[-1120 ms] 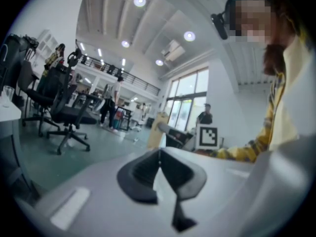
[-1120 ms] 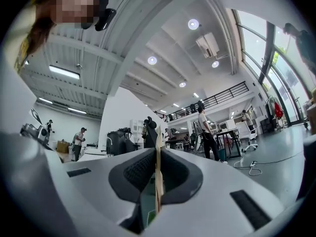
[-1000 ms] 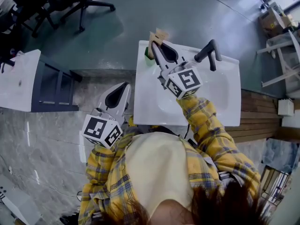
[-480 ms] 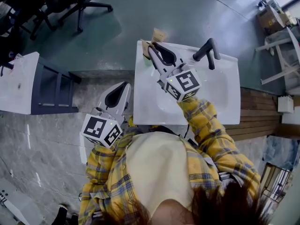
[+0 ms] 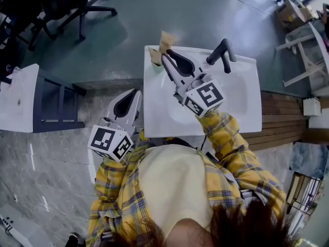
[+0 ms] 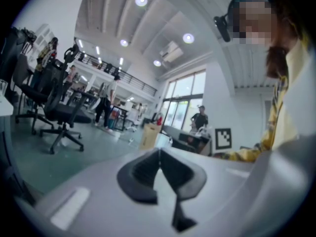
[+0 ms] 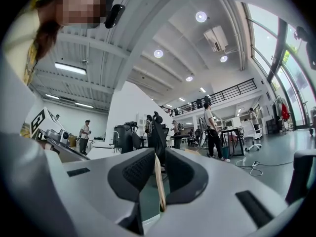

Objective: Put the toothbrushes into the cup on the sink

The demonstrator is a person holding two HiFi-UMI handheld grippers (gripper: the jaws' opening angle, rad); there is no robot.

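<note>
My right gripper (image 5: 163,57) reaches over the far left corner of the white sink (image 5: 236,104). It is shut on a thin tan piece (image 5: 164,38) that looks like a wooden toothbrush. In the right gripper view the tan strip (image 7: 159,181) stands on edge between the dark pads (image 7: 138,174), held by my right gripper (image 7: 159,158). No cup shows in any view; the gripper and the tan piece cover that corner. My left gripper (image 5: 134,93) hangs beside the sink's left edge, over the floor, shut and empty. Its tips meet in the left gripper (image 6: 159,153) view.
A black faucet (image 5: 222,53) stands at the sink's far edge, right of my right gripper. A white cabinet (image 5: 18,94) stands to the left, office chairs (image 5: 77,9) behind it, and wooden boards (image 5: 282,120) lie to the right. People stand far off in the hall.
My right gripper has swung slightly left and farther out with the tan piece. The green thing seen under it a second ago no longer shows. My left gripper has stayed put.
</note>
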